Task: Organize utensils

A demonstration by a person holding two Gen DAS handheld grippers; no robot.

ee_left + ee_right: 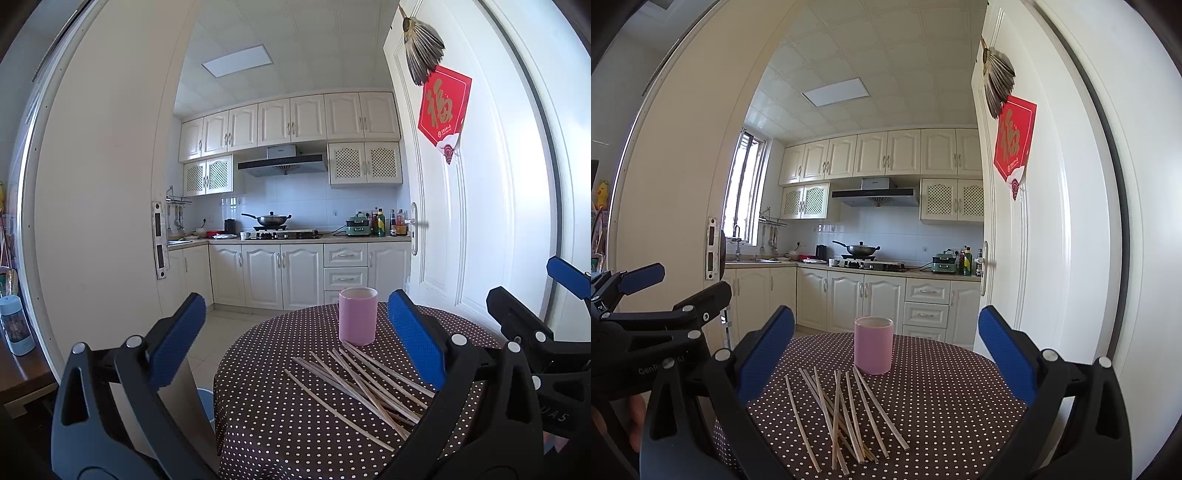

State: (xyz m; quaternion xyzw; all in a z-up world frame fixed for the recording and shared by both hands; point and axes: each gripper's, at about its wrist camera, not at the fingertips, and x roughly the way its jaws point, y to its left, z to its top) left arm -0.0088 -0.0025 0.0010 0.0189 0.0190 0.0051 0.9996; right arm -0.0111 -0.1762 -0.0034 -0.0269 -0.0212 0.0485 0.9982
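Several wooden chopsticks (360, 386) lie loose and crossed on a round table with a brown polka-dot cloth (280, 424). A pink cylindrical cup (358, 315) stands upright just behind them. My left gripper (295, 339) is open and empty, held above the table's near edge. In the right wrist view the chopsticks (842, 413) fan out in front of the pink cup (873, 350). My right gripper (886, 354) is open and empty, above the near side of the cloth (942, 424). Each gripper shows at the edge of the other's view.
A white door (461, 221) stands open just right of the table. A wooden sideboard with a bottle (16, 325) is at the far left. Beyond the doorway is a kitchen with white cabinets (280, 275) and a wok on the stove.
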